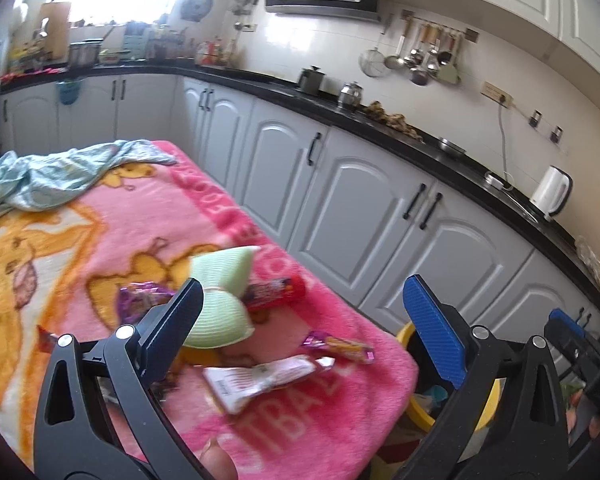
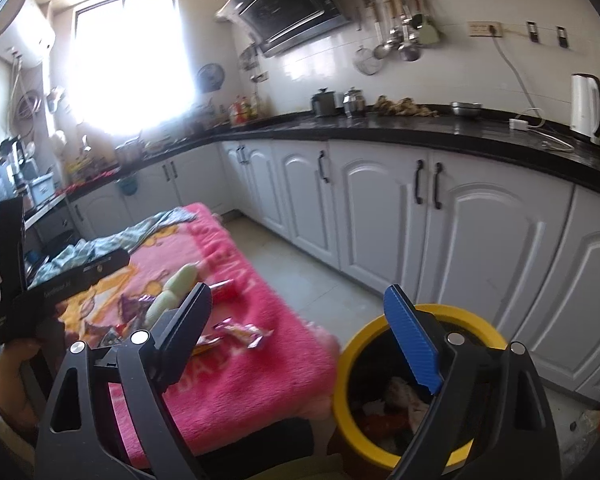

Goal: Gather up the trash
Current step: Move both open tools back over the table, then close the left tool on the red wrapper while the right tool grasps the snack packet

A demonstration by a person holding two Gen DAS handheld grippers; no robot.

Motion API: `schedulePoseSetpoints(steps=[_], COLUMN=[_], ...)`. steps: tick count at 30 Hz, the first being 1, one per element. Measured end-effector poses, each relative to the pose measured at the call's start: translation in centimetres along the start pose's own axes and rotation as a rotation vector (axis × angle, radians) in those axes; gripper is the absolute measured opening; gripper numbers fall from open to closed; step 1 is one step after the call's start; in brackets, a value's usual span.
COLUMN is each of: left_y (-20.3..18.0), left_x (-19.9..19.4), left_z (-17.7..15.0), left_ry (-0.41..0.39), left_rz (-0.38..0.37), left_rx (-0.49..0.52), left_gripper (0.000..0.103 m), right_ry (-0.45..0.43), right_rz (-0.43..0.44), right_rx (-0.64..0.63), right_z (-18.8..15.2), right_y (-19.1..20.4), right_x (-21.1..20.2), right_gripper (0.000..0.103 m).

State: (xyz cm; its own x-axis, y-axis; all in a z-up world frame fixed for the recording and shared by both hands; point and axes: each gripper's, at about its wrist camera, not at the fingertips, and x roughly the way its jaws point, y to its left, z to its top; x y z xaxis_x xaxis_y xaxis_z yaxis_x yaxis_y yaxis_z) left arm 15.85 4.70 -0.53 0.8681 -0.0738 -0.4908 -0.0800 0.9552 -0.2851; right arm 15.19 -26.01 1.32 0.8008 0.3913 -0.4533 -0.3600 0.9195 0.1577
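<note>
Several snack wrappers lie on a table covered by a pink blanket (image 1: 112,208): a white-and-pink packet (image 1: 256,380), a pink-orange wrapper (image 1: 340,346), a red one (image 1: 274,292) and a purple one (image 1: 140,296). My left gripper (image 1: 304,316) hovers over them, open, with nothing between its fingers. A yellow-rimmed bin (image 2: 452,314) with trash (image 2: 396,400) inside stands on the floor off the table's corner. My right gripper (image 2: 300,324) hangs open and empty above the gap between the blanket (image 2: 252,368) and the bin. The pink-orange wrapper (image 2: 244,332) lies just left of it.
A pale green bow-shaped sponge (image 1: 216,300) lies among the wrappers, and a light blue cloth (image 1: 60,176) is crumpled at the table's far end. White cabinets (image 2: 380,208) under a black counter (image 2: 420,128) run along the right. A hand (image 2: 16,356) holds the left gripper's black body (image 2: 60,284).
</note>
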Motion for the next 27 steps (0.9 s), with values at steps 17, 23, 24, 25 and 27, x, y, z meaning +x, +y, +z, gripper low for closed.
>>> schedulePoseSetpoints(steps=[17,23,24,25,27], left_y=[8.9,12.3,12.8,13.3,14.4], left_x=[-2.5,-3.0,-3.1,-3.2,-3.5], left_z=[-0.7,-1.7,-1.9,-2.1,-2.5], left_ry=[0.000,0.023,0.024,0.025,0.032], left_rz=[0.128,0.180,0.189,0.201,0.219], left_rx=[-0.106,-0.171,-0.178,-0.182,-0.199], left_gripper=[0.092,0.092,0.092,0.092,0.092], right_ry=[0.160,0.243,0.254,0.263,0.278], right_rz=[0.080,0.162,0.167,0.168,0.164], right_rx=[-0.135,-0.083,-0.074,-0.065,-0.047], right_z=[-2.7,-3.9,-3.9,-4.0,-4.2], right_y=[6.8,8.8,9.1,9.4,9.8], right_x=[5.6,7.9,8.3,8.7,9.7], right_gripper=[0.085,0.085,0.085,0.085,0.085])
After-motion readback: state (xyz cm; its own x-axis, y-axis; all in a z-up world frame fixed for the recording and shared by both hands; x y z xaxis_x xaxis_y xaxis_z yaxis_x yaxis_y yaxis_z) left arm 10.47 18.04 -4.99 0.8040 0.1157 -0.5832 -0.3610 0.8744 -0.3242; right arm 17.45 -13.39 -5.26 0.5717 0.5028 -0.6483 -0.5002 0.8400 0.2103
